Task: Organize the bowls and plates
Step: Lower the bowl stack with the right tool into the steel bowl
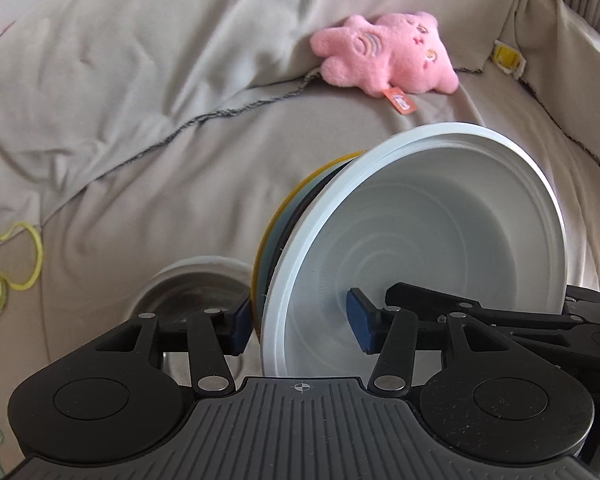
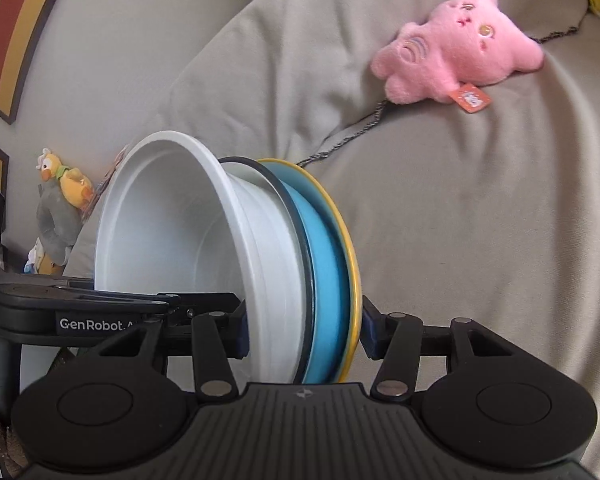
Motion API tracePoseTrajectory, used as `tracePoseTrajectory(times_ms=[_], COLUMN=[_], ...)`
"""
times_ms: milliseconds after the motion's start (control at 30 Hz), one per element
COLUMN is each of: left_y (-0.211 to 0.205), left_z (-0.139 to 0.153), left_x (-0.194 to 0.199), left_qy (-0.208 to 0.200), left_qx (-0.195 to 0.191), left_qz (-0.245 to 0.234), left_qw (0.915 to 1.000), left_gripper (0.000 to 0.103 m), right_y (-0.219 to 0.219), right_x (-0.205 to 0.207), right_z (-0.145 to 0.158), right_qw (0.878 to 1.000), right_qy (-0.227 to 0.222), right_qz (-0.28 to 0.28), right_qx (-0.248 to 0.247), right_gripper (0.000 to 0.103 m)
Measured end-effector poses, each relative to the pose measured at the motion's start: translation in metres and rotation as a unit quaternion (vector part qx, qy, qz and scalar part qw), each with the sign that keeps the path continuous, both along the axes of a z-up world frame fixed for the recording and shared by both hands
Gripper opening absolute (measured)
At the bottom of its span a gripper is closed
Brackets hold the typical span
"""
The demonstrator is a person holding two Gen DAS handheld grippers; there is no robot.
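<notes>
A stack of dishes is held on edge above a grey sofa: a white bowl (image 1: pixel 440 232), then a blue plate (image 2: pixel 326 276) and a yellow plate (image 2: pixel 350 256) behind it. My left gripper (image 1: pixel 300 326) has its blue pads on either side of the stack's rim. My right gripper (image 2: pixel 304 334) grips the same stack across the white bowl (image 2: pixel 204 240) and both plates, and also shows at the right of the left wrist view (image 1: pixel 480 312). A metal bowl (image 1: pixel 196 288) lies on the sofa below my left gripper.
A pink plush toy (image 1: pixel 388 54) lies on the sofa cushion (image 1: pixel 180 80) behind the stack; it also shows in the right wrist view (image 2: pixel 460 48). A yellow and grey plush (image 2: pixel 60 200) stands at the left. A yellow cord (image 1: pixel 24 256) lies at the sofa's left edge.
</notes>
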State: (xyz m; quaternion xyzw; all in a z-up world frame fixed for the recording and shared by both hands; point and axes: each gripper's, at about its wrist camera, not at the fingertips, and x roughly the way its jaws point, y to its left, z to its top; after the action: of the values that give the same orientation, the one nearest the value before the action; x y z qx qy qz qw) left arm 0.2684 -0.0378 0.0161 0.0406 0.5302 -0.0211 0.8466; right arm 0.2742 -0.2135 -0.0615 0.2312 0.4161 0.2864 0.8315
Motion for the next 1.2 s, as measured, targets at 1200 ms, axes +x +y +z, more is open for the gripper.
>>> tracePoseTrajectory(times_ms=[1200], left_y=[0.175], left_z=[-0.079], left_x=[-0.022], left_qy=[0.074], left_qx=[-0.137], left_qz=[0.145], left_qw=[0.977], left_gripper=[0.025], right_y=[0.164], right_x=[0.007], right_z=[-0.036], right_qw=[0.984], right_qy=[0.023], right_qz=[0.104], right_qx=[-0.144], right_gripper=[0.051])
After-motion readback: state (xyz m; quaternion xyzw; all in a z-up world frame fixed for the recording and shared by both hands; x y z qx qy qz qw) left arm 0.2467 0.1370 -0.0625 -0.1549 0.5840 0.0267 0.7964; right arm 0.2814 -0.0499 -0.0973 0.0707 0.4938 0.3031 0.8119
